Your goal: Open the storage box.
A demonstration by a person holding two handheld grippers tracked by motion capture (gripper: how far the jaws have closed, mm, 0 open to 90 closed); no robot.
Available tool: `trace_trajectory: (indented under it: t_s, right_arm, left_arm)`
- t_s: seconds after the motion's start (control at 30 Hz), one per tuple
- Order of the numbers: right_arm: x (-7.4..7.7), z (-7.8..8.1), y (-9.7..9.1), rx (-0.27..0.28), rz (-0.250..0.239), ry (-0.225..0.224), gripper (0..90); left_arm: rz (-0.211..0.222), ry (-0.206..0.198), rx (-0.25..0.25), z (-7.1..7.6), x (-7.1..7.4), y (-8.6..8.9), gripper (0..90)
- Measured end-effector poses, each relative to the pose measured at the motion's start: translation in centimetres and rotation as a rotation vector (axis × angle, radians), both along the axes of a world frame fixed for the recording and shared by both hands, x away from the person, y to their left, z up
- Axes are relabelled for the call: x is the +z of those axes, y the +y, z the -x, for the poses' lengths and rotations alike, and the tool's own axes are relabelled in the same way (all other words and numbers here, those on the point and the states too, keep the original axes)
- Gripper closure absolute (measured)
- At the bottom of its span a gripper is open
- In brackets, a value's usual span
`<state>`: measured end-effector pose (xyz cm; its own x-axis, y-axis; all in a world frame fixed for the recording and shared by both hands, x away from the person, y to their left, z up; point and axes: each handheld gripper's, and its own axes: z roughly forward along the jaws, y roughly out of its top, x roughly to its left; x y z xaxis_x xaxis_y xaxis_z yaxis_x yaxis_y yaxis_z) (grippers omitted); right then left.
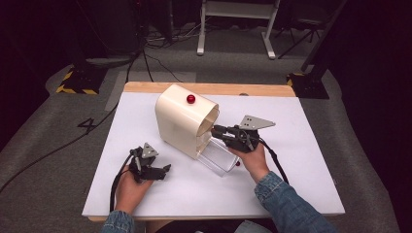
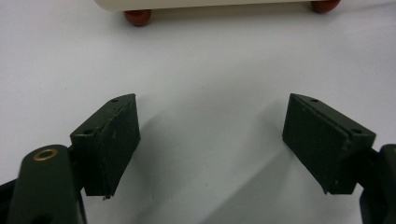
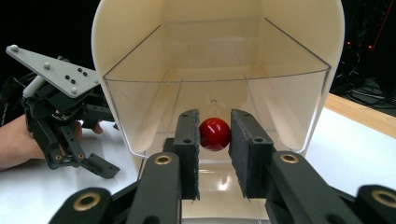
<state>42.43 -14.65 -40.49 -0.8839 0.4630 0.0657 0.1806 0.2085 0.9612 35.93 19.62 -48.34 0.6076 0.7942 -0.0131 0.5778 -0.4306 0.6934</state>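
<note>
High view, container: cream rounded plastic bin [image 1: 182, 124] sits mid-frame on the white tabletop [image 1: 291, 160], red round knob [image 1: 191, 99] on its top, open front facing right.
High view, drawer: clear plastic drawer [image 1: 217, 158] sticks out of the bin's lower front, slanting toward lower right.
High view, right tongs: right tongs [image 1: 216, 130] sit at the bin's opening, right of centre, grey three-cornered plate on top; the hand behind them comes up from a denim sleeve [image 1: 284, 201] at lower right.
High view, left tongs: left tongs [image 1: 166, 170] lie low on the tabletop at lower left, well apart from the bin, pointing right.
Left gripper view, left tongs: left tongs [image 2: 210, 140] spread wide, nothing between the pads, bare white tabletop under them.
Left gripper view, bin: cream bin base along the top edge, resting on two red ball feet [image 2: 137, 17].
Right gripper view, right tongs: right tongs [image 3: 215, 140] drawn in on the red ball handle [image 3: 215, 133] of the clear drawer, a pad on each side of it, pinching it.
Right gripper view, drawer: clear drawer wall fills the mid-frame, cream bin arching over it.
Right gripper view, other hand: left tongs at left of frame, resting on the tabletop, jaws apart.
</note>
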Motion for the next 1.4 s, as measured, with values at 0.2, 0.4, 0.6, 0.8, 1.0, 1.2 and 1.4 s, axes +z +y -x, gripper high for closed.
trace_trajectory:
  t_s: [0.2,0.4,0.6,0.8,1.0,1.2,1.4]
  right_arm:
    - [-0.1,0.0,0.0,0.000,-0.003,-0.009,74.0]
    - [0.0,0.2,-0.1,-0.002,0.003,-0.016,74.1]
    - [0.3,0.6,-0.8,0.001,0.008,-0.011,74.2]
    - [0.8,1.4,-2.2,-0.005,0.010,-0.023,74.3]
    - [1.3,2.3,-3.6,-0.012,0.026,-0.027,74.4]
    - [1.9,3.2,-4.9,-0.013,0.030,-0.037,74.4]
    - [1.8,3.7,-5.9,-0.016,0.029,-0.034,74.4]
  left_arm:
    - [0.000,0.000,0.000,0.0,0.0,0.0,19.1]
    - [0.000,0.000,0.000,0.0,0.0,0.0,19.1]
    - [0.000,0.000,0.001,0.0,0.0,0.0,19.1]
    - [0.000,0.000,0.001,0.0,0.0,0.0,19.1]
    - [0.000,0.000,0.001,0.0,0.0,0.0,19.1]
    - [0.000,0.000,0.001,0.0,0.0,0.0,19.1]
    - [0.000,0.000,0.000,0.0,0.0,0.0,19.1]
